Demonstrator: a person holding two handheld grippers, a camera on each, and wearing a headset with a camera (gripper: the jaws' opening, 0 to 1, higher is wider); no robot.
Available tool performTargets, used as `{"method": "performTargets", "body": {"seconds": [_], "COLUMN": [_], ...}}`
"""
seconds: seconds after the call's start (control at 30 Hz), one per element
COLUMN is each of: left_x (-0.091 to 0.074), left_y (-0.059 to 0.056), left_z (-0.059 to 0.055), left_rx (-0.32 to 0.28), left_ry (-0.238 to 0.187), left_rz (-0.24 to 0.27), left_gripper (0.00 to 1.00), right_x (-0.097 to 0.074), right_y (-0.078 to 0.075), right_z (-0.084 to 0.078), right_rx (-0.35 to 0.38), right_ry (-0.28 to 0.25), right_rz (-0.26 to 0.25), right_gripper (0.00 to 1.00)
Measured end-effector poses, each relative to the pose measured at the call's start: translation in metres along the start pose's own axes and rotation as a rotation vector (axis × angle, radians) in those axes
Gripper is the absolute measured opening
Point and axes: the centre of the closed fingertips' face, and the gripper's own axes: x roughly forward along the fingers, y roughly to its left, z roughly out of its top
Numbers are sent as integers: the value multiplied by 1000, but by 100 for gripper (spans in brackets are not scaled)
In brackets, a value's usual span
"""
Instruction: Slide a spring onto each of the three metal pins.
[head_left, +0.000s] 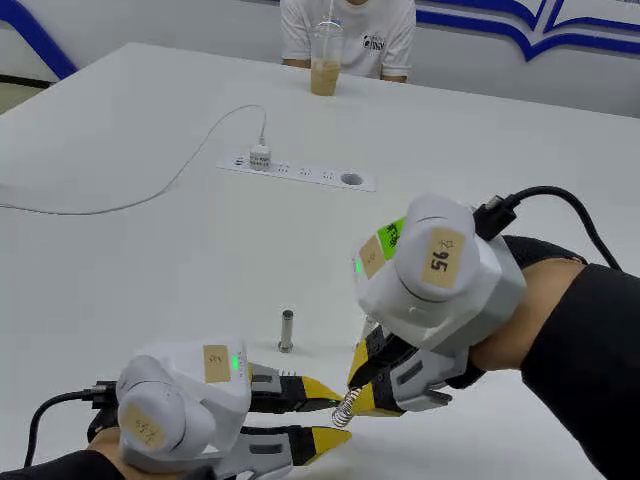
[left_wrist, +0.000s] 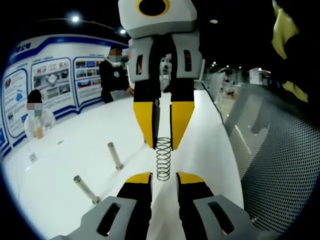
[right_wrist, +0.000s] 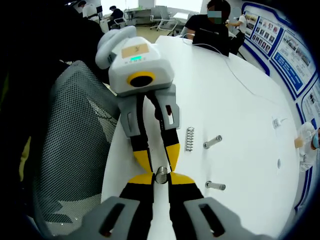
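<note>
Looking along the left gripper view first, I have the left tongs (left_wrist: 163, 179) standing part open. Their yellow tips sit either side of the lower end of a spring (left_wrist: 163, 161) with a sliver of gap each side, so I judge them not gripping. The right tongs (left_wrist: 164, 144) come in from twelve o'clock and are pinched on the spring's upper end, holding it clear of the white surface (left_wrist: 70, 155). Two bare metal pins stand toward eight o'clock, the nearer pin (left_wrist: 86, 189) and the farther pin (left_wrist: 115, 156), both well apart from the spring. In the right gripper view the held spring sits end-on between my right tips, which are closed to its width. A second spring (right_wrist: 189, 138) lies loose on the surface at about one o'clock, beside the two pins. From the head view both tongs meet low at six o'clock, with one upright pin (head_left: 287, 330) just beyond, at eleven o'clock of them. My count is two springs and two pins together at most, none sleeved. I judge this the first threading: spring lifted, not yet on a pin. Next calls for squaring its open end over a pin top, then lowering it along the pin's axis.
</note>
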Motion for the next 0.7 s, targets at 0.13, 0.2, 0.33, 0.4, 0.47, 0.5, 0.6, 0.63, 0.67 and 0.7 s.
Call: {"method": "performTargets", "body": {"seconds": [0.13,0.2,0.33,0.4,0.47,0.5,0.6,0.63,0.67,0.7], "left_x": [-4,-7,-13,-15,-18,-20,-24,-26,-27,-28], "left_y": [2,3,9,11,13,14,18,19,21,22], "left_z": [0,1,-2,-3,-3,-3,-3,-3,-3,-4], "left_rx": [-8,-18,-40,-45,-52,-55,-67,-71,-77,-81], "left_ry": [-3,-5,-6,-4,-6,-7,-13,-15,-15,-16], "left_rz": [7,15,38,48,58,64,80,86,93,98], "left_gripper": [22,24,28,30,32,32,35,36,37,38], "right_x": [-2,-3,-6,-8,-9,-10,-14,-15,-17,-18], "right_y": [-3,-4,-8,-10,-11,-12,-17,-18,-19,-20], "right_z": [-2,-4,-8,-9,-10,-11,-13,-14,-15,-16], "right_rx": [6,9,16,19,24,26,36,39,43,45], "right_ry": [1,5,12,13,13,14,14,13,14,14], "right_rz": [-6,-9,-20,-25,-29,-33,-44,-48,-52,-55], "right_gripper": [12,12,12,12,12,12,12,12,12,12]}}
